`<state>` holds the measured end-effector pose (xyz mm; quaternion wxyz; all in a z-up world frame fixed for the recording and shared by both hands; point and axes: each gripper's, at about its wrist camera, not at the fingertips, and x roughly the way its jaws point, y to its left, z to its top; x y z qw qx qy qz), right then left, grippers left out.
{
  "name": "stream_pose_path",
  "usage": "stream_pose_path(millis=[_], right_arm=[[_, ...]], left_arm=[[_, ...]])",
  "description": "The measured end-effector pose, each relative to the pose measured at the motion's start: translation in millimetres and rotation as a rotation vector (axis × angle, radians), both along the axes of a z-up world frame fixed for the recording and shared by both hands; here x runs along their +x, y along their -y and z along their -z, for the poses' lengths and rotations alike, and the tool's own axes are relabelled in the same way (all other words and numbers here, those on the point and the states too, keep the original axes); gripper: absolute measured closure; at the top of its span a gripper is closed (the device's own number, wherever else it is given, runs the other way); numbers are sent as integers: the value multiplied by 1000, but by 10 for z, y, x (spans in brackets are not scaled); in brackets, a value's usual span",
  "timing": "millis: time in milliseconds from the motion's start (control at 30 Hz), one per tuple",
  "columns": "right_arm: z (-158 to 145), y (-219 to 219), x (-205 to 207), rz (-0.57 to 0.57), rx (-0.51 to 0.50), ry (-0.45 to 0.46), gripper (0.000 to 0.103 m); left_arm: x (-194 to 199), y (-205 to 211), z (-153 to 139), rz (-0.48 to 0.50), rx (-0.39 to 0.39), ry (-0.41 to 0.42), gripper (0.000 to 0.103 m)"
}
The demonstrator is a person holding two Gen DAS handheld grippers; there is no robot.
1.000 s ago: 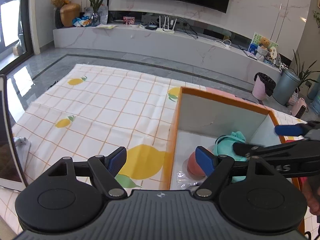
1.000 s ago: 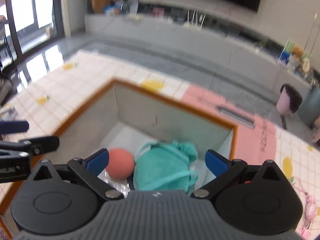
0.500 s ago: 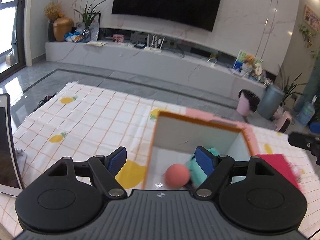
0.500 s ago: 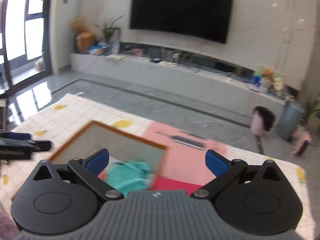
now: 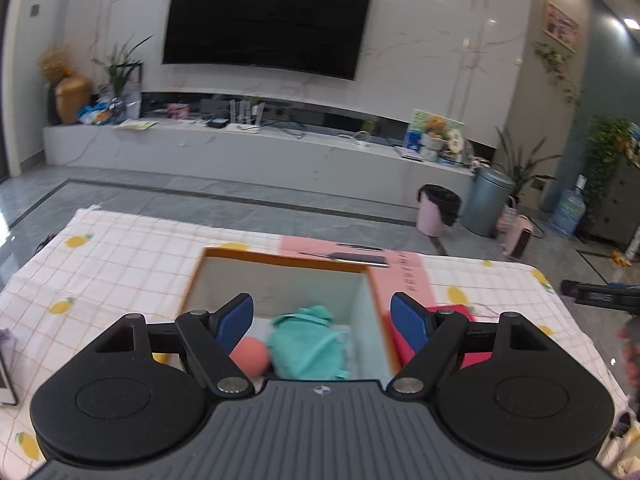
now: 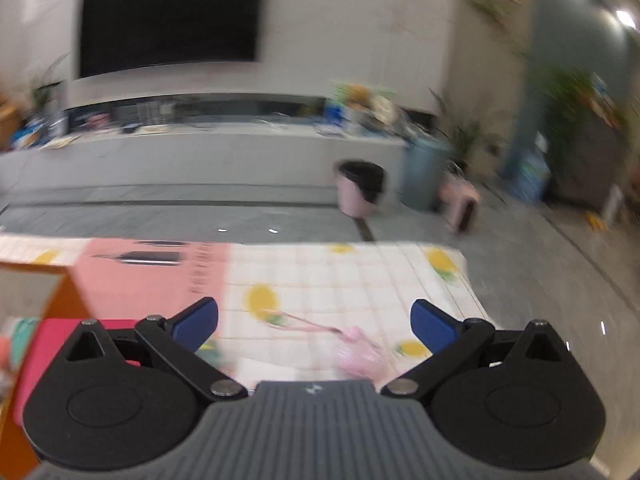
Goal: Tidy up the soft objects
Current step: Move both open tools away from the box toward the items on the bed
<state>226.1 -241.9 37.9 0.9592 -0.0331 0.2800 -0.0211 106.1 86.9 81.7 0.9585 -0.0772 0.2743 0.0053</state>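
An orange-rimmed box (image 5: 280, 262) stands on the lemon-print cloth. A teal cloth bundle (image 5: 308, 344) and a coral ball (image 5: 250, 356) lie inside it. My left gripper (image 5: 322, 320) is open and empty, above the near side of the box. A red cloth (image 5: 460, 312) lies just right of the box and also shows in the right wrist view (image 6: 44, 344). My right gripper (image 6: 316, 324) is open and empty above the cloth, with a pink soft item (image 6: 360, 350) lying below between its fingers. The right wrist view is blurred.
A pink sheet (image 5: 360, 254) lies behind the box. A tablet edge (image 5: 6, 376) sits at the table's left. The table's right edge (image 6: 472, 280) drops to the grey floor. The other gripper (image 5: 600, 294) shows at the far right.
Both grippers have pulled back and up from the box. The right gripper has swung right, off the box, and now looks over the cloth and the pink item. The left view shifted right.
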Motion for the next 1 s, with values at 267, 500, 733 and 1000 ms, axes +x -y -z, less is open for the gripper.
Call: stream_pose_path(millis=[267, 500, 733, 1000], right_arm=[[826, 620, 416, 81, 34, -185, 3], [1353, 745, 609, 56, 268, -349, 3], [1505, 261, 716, -55, 298, -344, 3], [1628, 49, 875, -80, 281, -351, 3]], left_arm=[[-45, 615, 91, 56, 73, 24, 11], [-49, 1180, 424, 136, 159, -21, 11], [36, 1291, 745, 213, 100, -85, 11], [-22, 1408, 832, 284, 107, -35, 11]])
